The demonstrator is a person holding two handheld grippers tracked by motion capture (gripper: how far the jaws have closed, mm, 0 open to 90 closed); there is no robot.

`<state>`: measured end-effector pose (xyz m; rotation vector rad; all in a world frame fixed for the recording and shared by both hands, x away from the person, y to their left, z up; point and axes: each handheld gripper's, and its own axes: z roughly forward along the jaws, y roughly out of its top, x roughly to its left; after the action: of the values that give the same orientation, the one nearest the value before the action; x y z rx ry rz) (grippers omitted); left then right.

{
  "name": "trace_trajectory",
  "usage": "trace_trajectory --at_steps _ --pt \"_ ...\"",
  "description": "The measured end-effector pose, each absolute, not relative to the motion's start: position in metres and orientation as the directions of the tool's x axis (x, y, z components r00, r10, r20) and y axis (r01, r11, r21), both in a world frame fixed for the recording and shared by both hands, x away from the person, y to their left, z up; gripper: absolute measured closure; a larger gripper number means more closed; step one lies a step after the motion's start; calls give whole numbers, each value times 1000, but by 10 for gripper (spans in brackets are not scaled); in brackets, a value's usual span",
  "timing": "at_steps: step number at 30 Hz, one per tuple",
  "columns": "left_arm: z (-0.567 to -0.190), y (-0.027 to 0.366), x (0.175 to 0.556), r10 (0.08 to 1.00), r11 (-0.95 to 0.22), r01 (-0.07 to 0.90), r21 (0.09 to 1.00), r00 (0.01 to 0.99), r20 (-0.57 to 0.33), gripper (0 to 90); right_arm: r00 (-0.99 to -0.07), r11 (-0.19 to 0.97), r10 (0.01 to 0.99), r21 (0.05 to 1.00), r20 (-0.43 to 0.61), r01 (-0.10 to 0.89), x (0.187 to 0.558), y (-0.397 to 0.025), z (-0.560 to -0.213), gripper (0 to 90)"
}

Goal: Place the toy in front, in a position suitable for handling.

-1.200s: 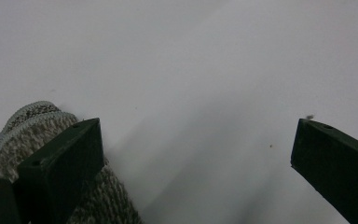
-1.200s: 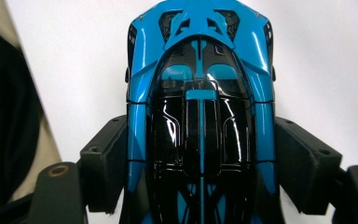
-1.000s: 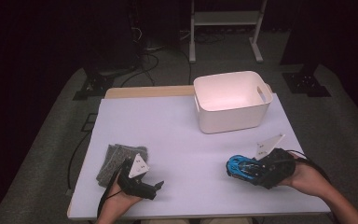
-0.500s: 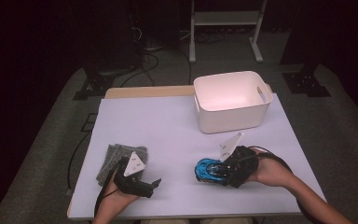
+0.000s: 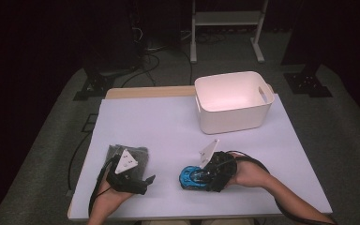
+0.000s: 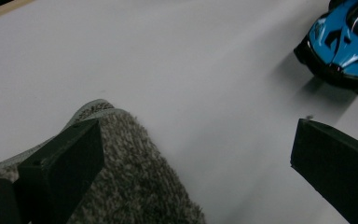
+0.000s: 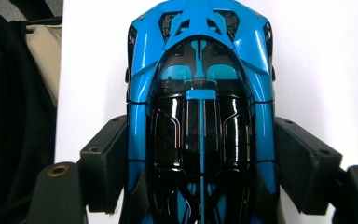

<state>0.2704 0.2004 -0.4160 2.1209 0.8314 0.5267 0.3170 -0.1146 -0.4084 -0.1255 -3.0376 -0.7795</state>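
A blue and black toy car (image 5: pixel 186 178) sits low on the white table (image 5: pixel 159 126), near its front edge. My right gripper (image 5: pixel 205 174) is shut on it, and in the right gripper view the jaws press both flanks of the car (image 7: pixel 200 93). My left gripper (image 5: pixel 145 183) rests at the front left, open, pointing right toward the car. In the left gripper view its jaws stand wide apart, one over a grey fuzzy cloth (image 6: pixel 135 186), and the car's nose (image 6: pixel 345 42) shows at the upper right. The cloth (image 5: pixel 138 155) lies flat just behind the left hand.
A white plastic bin (image 5: pixel 234 117) with handle cut-outs stands at the back right of the table. Beyond the far edge are dark floor, cables and a white stand's legs (image 5: pixel 225 28). The table's left edge (image 7: pixel 60 93) runs close beside the car.
My right gripper has carried the blue car leftward along the front of the table, closer to the left gripper. The left gripper and cloth have stayed put.
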Motion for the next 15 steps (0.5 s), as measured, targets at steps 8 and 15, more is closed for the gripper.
trace_trajectory --at_steps 8,15 --pt "-417 210 274 712 -493 397 774 695 97 47 -997 876 71 476 33 78 319 -108 -427 252" --pt "-419 212 277 710 -507 404 761 696 103 63 -996 856 83 508 45 94 319 -111 -438 251"
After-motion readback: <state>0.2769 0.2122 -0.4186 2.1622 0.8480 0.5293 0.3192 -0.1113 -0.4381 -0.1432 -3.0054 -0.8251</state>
